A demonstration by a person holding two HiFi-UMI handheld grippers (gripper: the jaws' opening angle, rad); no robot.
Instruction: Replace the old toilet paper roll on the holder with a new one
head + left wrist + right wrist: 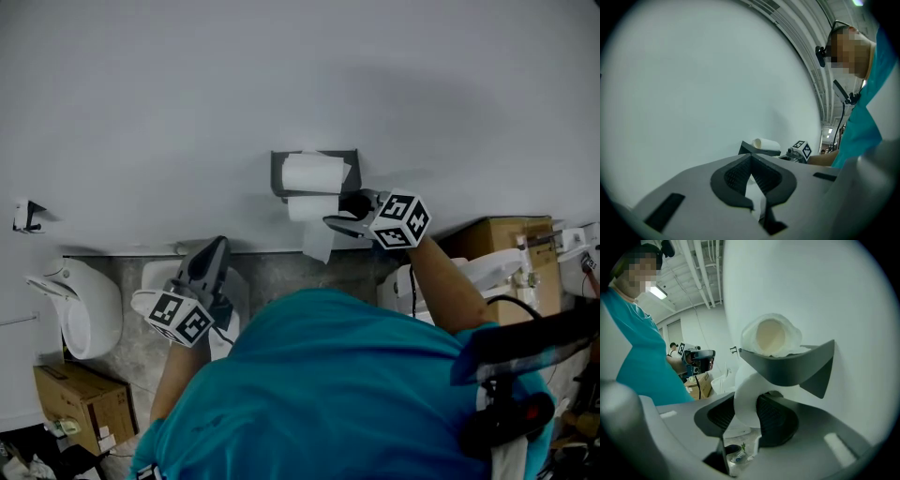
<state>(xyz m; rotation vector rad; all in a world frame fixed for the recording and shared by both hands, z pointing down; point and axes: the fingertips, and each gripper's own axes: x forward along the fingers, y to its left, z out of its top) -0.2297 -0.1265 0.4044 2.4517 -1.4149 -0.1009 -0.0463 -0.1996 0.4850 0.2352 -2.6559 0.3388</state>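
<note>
Toilet roll (747, 387) is clamped by right gripper (746, 408) fingers (779, 420).

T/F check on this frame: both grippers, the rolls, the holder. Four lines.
1. The right gripper has its fingers closed on the lower white paper roll under the dark grey wall holder. True.
2. The left gripper carries a fresh roll. False: its fingers are shut with nothing between them.
3. A second white roll sits on top of the holder. True.
4. The left gripper touches the holder. False: it is lower and off to the left in the head view, apart from the holder.
</note>
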